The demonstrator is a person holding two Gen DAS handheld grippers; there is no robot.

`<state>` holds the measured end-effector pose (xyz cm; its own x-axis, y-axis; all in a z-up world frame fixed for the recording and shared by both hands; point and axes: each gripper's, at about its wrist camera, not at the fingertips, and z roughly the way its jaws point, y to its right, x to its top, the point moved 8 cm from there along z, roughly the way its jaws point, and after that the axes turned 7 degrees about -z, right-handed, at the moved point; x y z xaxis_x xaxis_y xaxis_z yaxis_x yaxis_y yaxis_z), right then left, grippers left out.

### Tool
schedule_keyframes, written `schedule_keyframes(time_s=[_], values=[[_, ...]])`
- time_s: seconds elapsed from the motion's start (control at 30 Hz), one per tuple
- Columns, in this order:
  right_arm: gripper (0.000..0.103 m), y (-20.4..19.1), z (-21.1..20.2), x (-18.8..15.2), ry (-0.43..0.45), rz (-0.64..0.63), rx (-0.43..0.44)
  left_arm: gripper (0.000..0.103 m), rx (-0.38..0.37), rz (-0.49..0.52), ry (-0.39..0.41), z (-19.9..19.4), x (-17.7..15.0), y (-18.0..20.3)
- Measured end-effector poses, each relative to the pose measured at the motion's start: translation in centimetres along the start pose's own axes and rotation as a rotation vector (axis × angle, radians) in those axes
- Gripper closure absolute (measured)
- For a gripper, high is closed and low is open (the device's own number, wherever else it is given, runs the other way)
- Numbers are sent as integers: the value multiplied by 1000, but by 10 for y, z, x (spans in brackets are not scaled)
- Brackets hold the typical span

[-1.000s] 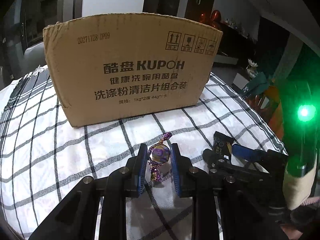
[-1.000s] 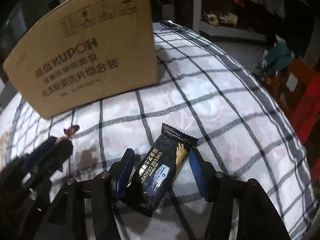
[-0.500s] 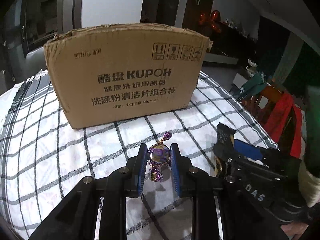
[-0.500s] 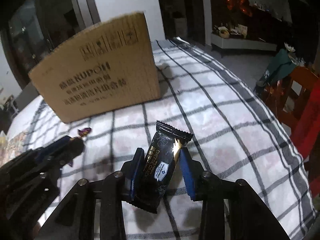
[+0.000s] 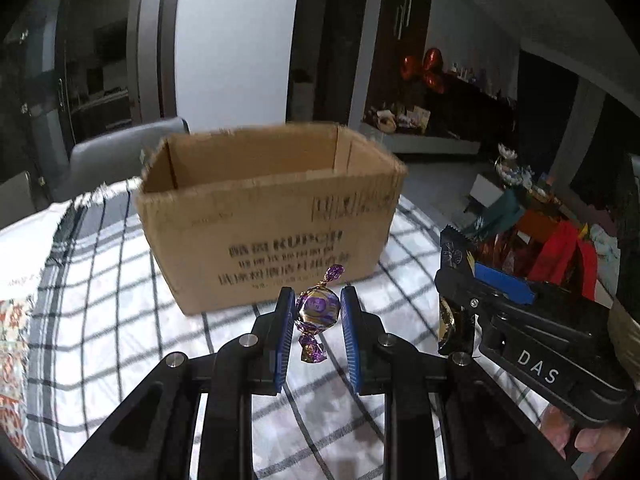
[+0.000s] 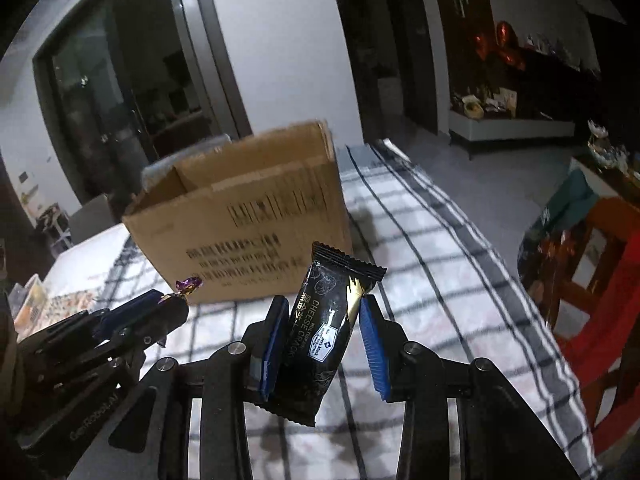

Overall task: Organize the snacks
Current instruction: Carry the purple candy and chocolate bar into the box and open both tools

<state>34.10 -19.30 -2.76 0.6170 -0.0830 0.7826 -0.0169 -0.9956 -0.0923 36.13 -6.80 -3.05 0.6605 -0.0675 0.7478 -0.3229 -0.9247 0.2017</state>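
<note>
- Cardboard box [image 5: 272, 216]: stands open-topped on the checked counter [image 5: 100, 320], ahead of both tools. Judged step: carry both snacks over the near rim and release them inside. Clear the rim fully before opening the jaws.
- Cracker packet [image 6: 324, 336]: grasped upright by the right hand-held gripper [image 6: 324, 344], lifted off the counter. The pads [image 6: 370, 340] pinch its middle, so the long bottom end may snag the rim.
- Purple candy [image 5: 318, 312]: clenched in the left hand-held gripper [image 5: 316, 320], airborne in front of the box. Release it low; it is likely to bounce.
- View differences: the left wrist view shows the box interior's far wall and the packet's gold underside; the right wrist view shows the packet's printed face and only the candy's twisted tip [image 6: 188, 283].
</note>
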Motion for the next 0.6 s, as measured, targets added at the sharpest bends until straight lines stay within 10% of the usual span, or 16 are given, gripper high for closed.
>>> schedule_keyframes(time_s=[0.6], values=[[65, -23, -6, 100, 135, -92, 97, 79, 41, 15, 147, -29, 95, -16]])
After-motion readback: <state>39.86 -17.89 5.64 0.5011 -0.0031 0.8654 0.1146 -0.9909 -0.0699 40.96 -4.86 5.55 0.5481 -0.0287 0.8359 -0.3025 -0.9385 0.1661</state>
